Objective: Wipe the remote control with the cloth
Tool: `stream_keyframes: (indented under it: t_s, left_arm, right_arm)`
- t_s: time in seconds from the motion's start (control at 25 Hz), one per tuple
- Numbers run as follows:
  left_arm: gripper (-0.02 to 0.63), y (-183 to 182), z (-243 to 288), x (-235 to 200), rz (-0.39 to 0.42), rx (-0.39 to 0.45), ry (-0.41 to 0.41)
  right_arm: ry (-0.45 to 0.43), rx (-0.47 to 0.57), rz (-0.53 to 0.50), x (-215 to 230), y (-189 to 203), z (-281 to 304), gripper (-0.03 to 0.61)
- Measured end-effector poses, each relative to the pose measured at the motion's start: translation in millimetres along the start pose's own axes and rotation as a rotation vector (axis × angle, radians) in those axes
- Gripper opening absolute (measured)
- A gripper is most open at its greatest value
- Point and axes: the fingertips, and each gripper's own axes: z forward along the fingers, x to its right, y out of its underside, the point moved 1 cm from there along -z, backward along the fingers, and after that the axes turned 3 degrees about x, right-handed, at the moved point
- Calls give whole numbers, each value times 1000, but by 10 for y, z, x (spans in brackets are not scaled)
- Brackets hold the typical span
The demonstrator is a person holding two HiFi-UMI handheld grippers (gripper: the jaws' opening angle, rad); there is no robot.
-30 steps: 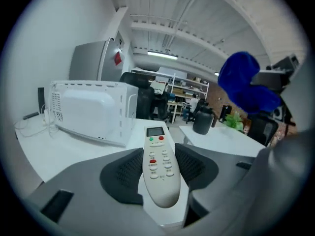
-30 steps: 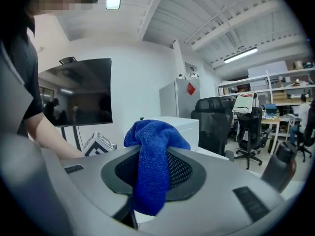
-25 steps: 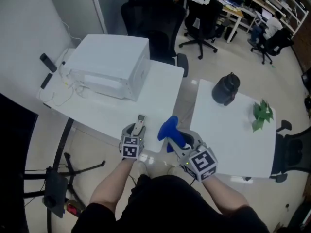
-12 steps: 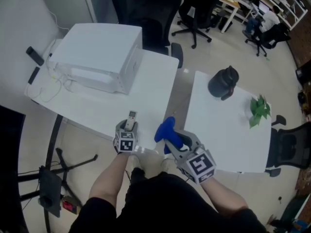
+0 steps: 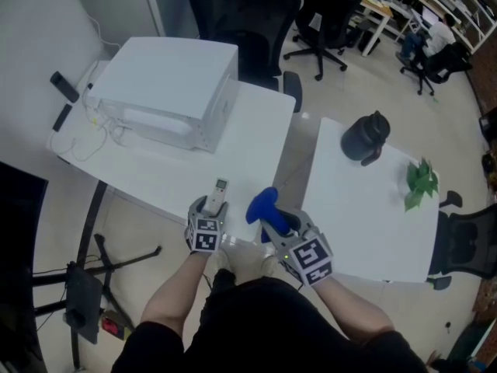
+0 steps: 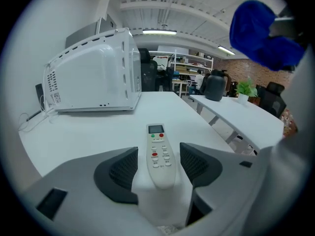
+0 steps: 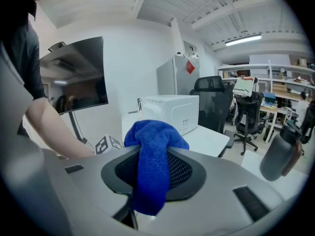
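Remote control is lying face up on the white bench, near the front edge, screen end pointing away from the person. It sits right between the jaws of the left hand-held gripper. Those jaws have just been opening and are now wide, with a gap on each side, so the pads aren't pressing on it.

Right hand-held gripper is clamped on a blue cloth, which bunches up above the jaws and hangs down below them. It's held just right of the remote, over the gap between the 2 benches.

Further back on the same bench there's a white microwave. The second bench has a black jug and a small green plant. Black office chairs stand behind.
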Motion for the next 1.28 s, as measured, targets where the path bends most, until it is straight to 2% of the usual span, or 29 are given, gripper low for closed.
stream_keyframes:
  t_s: [0.48,0.88,1.08,1.28]
  left_arm:
    - [273,-217,-915,-19,-32,140,8]
    - [273,-282,-1142,91,-12,147,23]
    - [273,-343,-1122,111,23,145,35]
    - [273,-415,-1108,126,36,150,44]
  right_arm:
    - [88,-150,-14,266,730,455,120]
    - [119,-309,-57,393,1246,1253,120]
    - [125,-377,-77,391,1446,1495,124]
    - [123,-392,-90,369,1520,1523,180]
